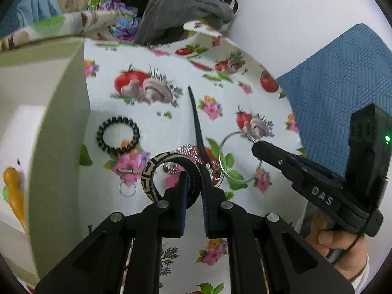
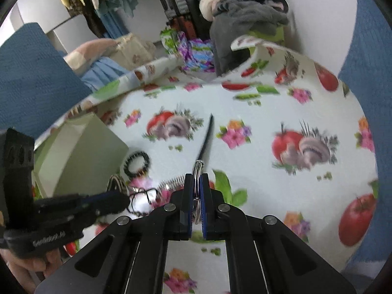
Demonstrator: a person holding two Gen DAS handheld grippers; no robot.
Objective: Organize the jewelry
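Note:
My left gripper (image 1: pixel 194 178) is shut on a wide black-and-beige patterned bangle (image 1: pixel 156 171), held just above the tablecloth. My right gripper (image 2: pixel 196 183) is shut on thin silver bangles (image 2: pixel 197 171); in the left wrist view those rings (image 1: pixel 235 156) hang from its tip (image 1: pixel 256 147). A black beaded bracelet (image 1: pixel 118 134) lies on the cloth near the box, also in the right wrist view (image 2: pixel 136 164). A silver beaded piece (image 1: pixel 188 150) and a small silver ring with clasp (image 1: pixel 127 186) lie below the bangle. A black strap (image 1: pixel 197 125) lies on the cloth.
A pale green open box (image 1: pixel 61 122) stands at the left, also in the right wrist view (image 2: pixel 80 156). The table wears a vegetable-print cloth (image 1: pixel 171 73). A blue textured cushion (image 1: pixel 343 78) is at the right. Clothes are piled beyond the far edge (image 1: pixel 186 7). A thin black cord (image 2: pixel 140 201) lies by the left gripper.

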